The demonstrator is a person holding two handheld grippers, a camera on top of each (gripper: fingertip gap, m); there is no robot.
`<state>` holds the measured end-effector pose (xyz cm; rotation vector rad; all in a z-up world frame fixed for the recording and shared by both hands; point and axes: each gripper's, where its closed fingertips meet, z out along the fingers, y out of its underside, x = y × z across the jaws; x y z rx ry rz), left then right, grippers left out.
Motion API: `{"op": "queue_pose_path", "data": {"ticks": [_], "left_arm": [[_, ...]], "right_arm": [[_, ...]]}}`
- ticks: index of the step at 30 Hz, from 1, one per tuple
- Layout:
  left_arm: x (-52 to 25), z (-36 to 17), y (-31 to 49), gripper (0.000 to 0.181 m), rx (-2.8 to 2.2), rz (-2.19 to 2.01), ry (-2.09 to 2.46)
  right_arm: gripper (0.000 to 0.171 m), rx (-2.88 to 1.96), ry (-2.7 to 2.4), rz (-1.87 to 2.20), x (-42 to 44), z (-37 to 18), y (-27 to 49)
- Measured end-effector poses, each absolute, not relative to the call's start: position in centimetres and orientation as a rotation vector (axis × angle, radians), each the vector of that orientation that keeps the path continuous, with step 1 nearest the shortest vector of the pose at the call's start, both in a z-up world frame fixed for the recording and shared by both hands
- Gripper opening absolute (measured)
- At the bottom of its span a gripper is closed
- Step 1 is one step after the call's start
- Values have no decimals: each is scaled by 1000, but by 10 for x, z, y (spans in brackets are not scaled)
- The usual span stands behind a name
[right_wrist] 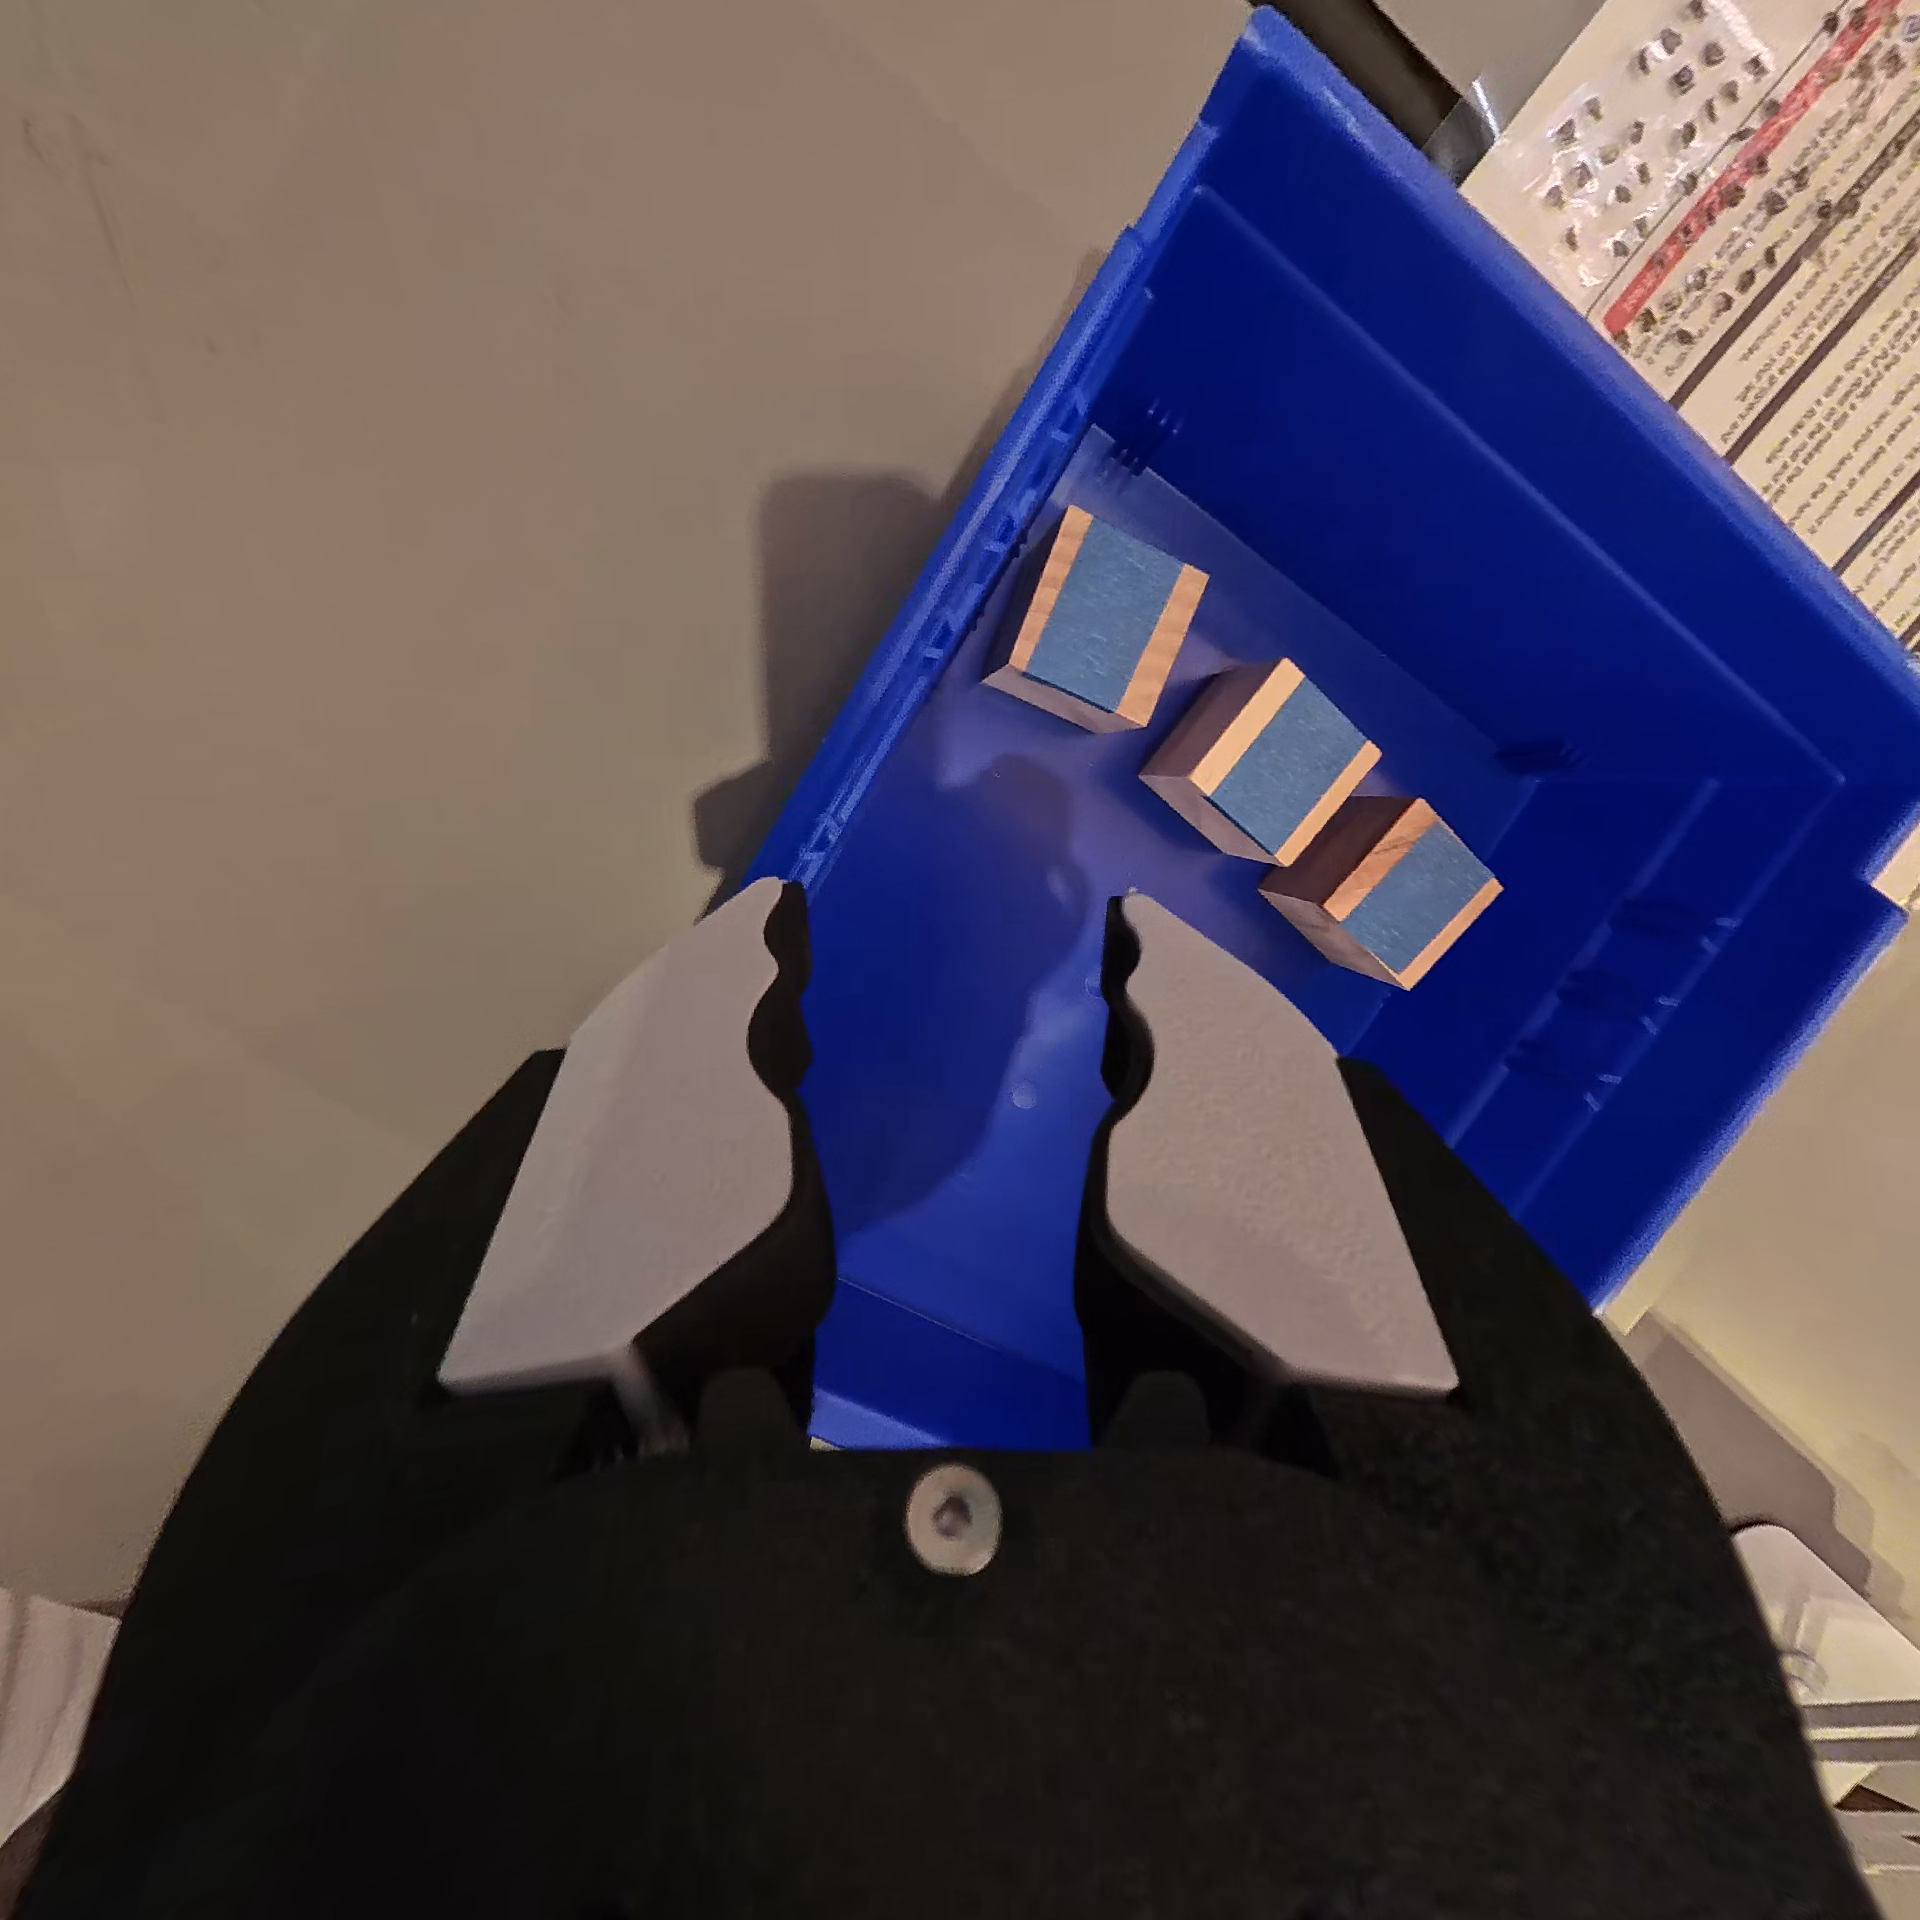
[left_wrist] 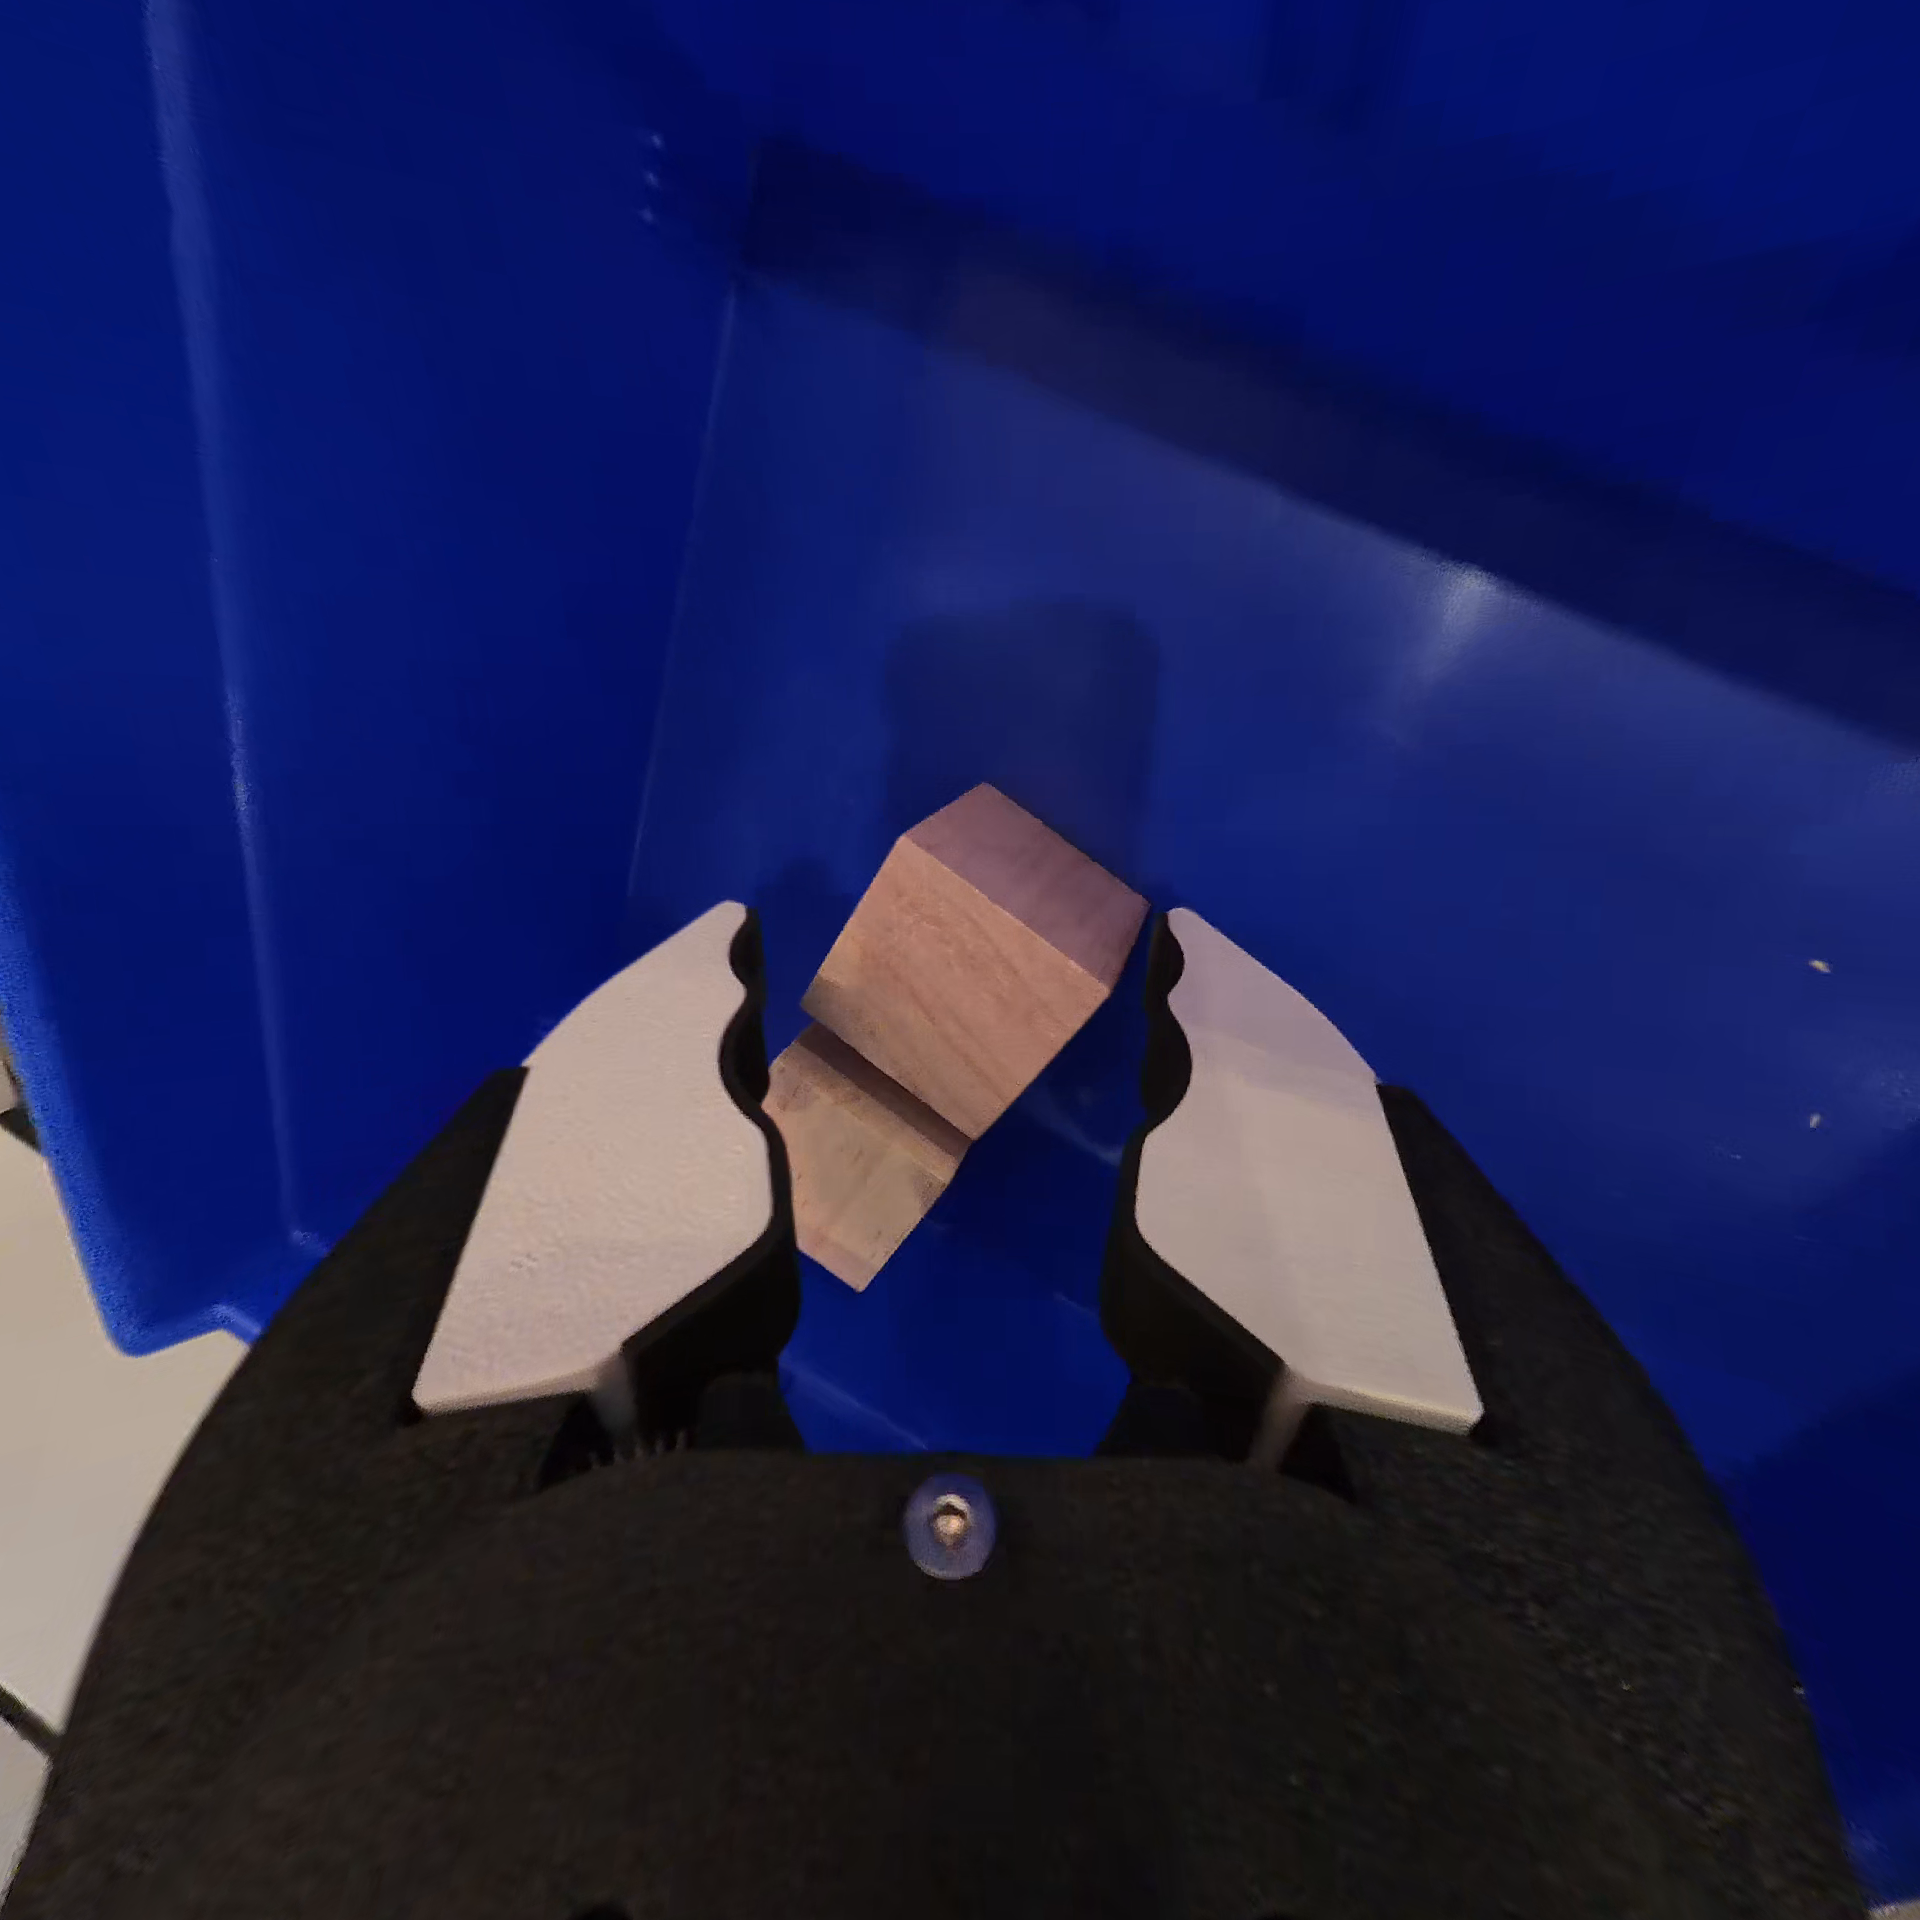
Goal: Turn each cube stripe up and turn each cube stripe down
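Note:
In the left wrist view, two plain wooden cubes lie inside a blue bin [left_wrist: 1455,727]. The upper cube [left_wrist: 966,977] is tilted and leans on the lower cube [left_wrist: 862,1164]; no stripe shows on either. My left gripper [left_wrist: 951,920] is open with both cubes between its fingers; the lower cube is against the left finger [left_wrist: 623,1143]. In the right wrist view, three cubes with a blue stripe facing up stand in a row in a blue bin [right_wrist: 1558,582]: left [right_wrist: 1101,623], middle [right_wrist: 1273,764] and right [right_wrist: 1392,899]. My right gripper [right_wrist: 954,896] is open and empty, short of them.
The left bin's tall walls [left_wrist: 416,623] close in on the left and behind the cubes. The right bin sits on a beige tabletop [right_wrist: 416,520]. Printed sheets [right_wrist: 1766,260] lie beyond the bin at the upper right.

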<state>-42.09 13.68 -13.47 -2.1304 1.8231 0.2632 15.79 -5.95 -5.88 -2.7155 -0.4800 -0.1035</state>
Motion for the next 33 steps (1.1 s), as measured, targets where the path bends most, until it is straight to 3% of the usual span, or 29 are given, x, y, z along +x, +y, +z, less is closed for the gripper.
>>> {"op": "queue_pose_path", "data": {"ticks": [11,33], "left_arm": [[-423,-138,129,61,-2173,258,1845],[-419,-138,132,56,-2331,252,1756]], "right_arm": [[51,-2691,-465,-159,159,-53,-56],[55,-2138,-184,-658,169,63,-40]]}}
